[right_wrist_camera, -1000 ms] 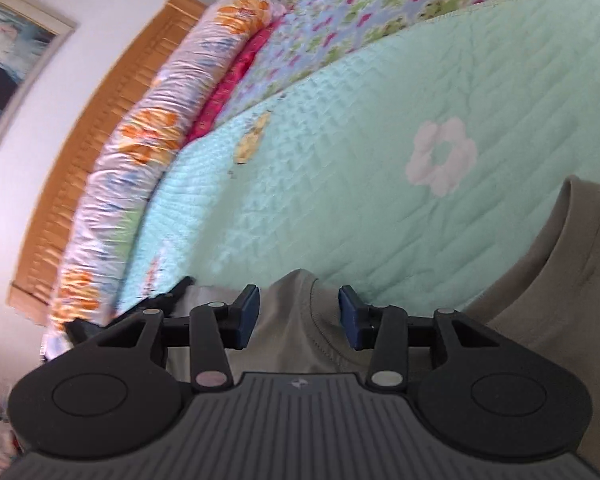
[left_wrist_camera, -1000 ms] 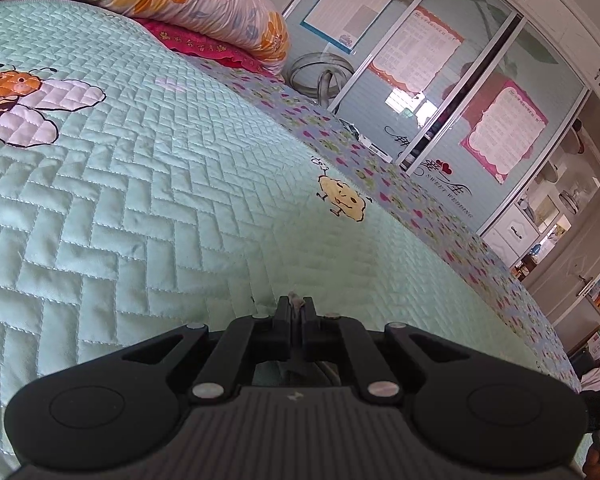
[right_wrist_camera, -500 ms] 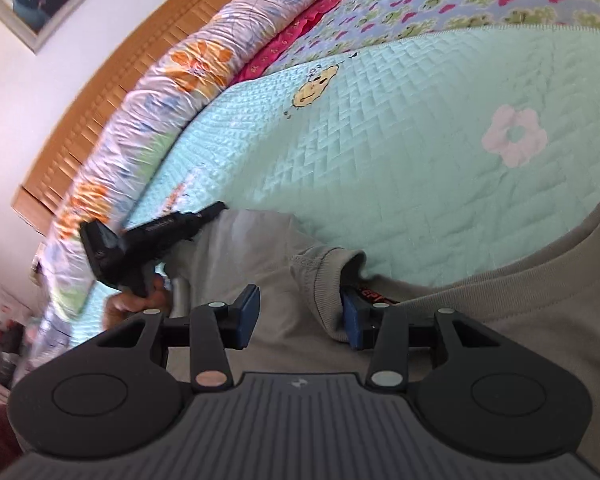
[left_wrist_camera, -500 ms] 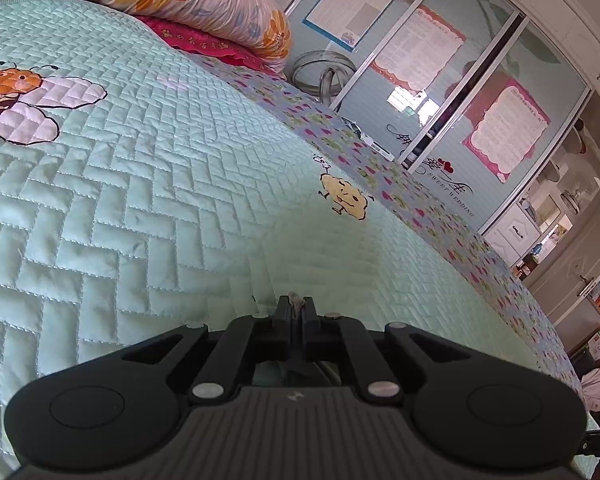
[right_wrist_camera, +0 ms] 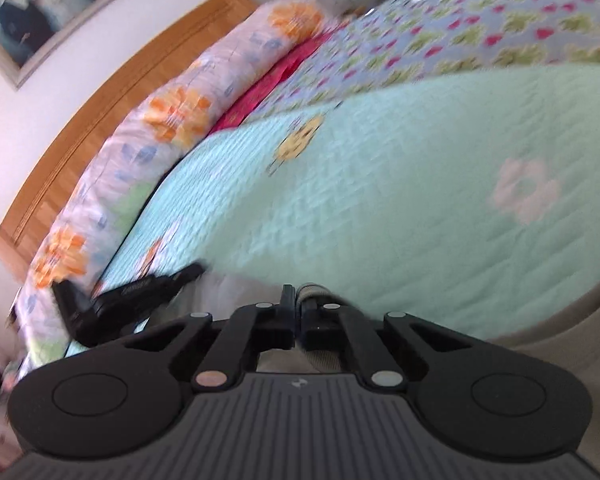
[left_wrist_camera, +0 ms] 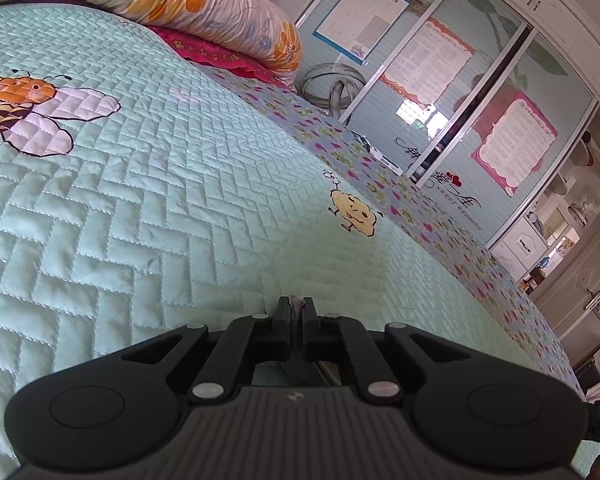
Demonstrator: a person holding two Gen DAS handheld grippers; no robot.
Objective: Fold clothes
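My right wrist view is smeared with motion blur, so the bed quilt [right_wrist_camera: 400, 208] shows no stitching. The grey garment [right_wrist_camera: 560, 332] runs off the right edge. On the left, my own claw [left_wrist_camera: 296, 307] hides whatever fabric it pinches; only a sliver shows.

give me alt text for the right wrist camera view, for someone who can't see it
The right gripper is shut on a fold of grey-brown shirt just above a mint quilt. The left gripper shows at lower left; a floral bolster and wooden headboard lie beyond. The picture is motion-blurred.
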